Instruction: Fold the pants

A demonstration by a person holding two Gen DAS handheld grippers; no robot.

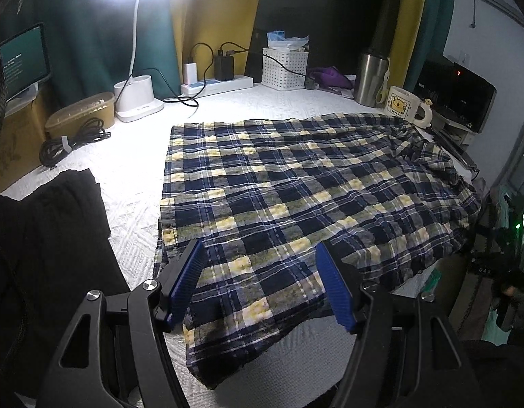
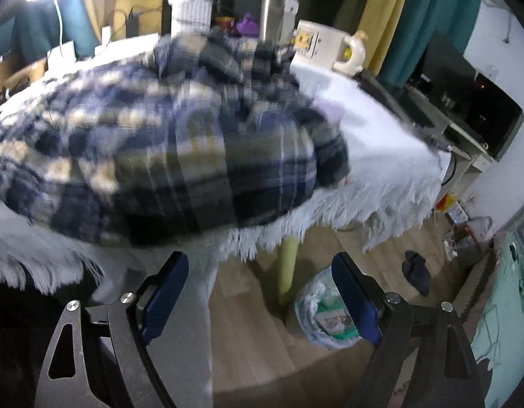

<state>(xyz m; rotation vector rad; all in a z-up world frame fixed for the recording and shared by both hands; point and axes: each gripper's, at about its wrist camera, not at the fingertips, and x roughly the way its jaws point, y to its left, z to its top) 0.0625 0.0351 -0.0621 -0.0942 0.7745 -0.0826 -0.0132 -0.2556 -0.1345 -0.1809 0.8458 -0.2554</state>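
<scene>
Blue pads (image 1: 189,282) of the left tool (image 1: 258,255) stand wide apart and hold nothing; the plaid pants (image 1: 296,197) lie spread flat right under and ahead of them, with the near hem passing between the two fingers. The right tool (image 2: 260,261) is also wide open and empty, and it hangs off the worktop edge above the wooden floor, with the pants (image 2: 166,142) lying ahead and above it on the white fringed cloth (image 2: 381,142); this view is blurred. Beyond the pants stand a cartoon mug (image 1: 406,105), a steel tumbler (image 1: 371,78), a white basket (image 1: 284,68) and a lit desk lamp (image 1: 139,68). Dark clothing (image 1: 51,238) lies to the left.
</scene>
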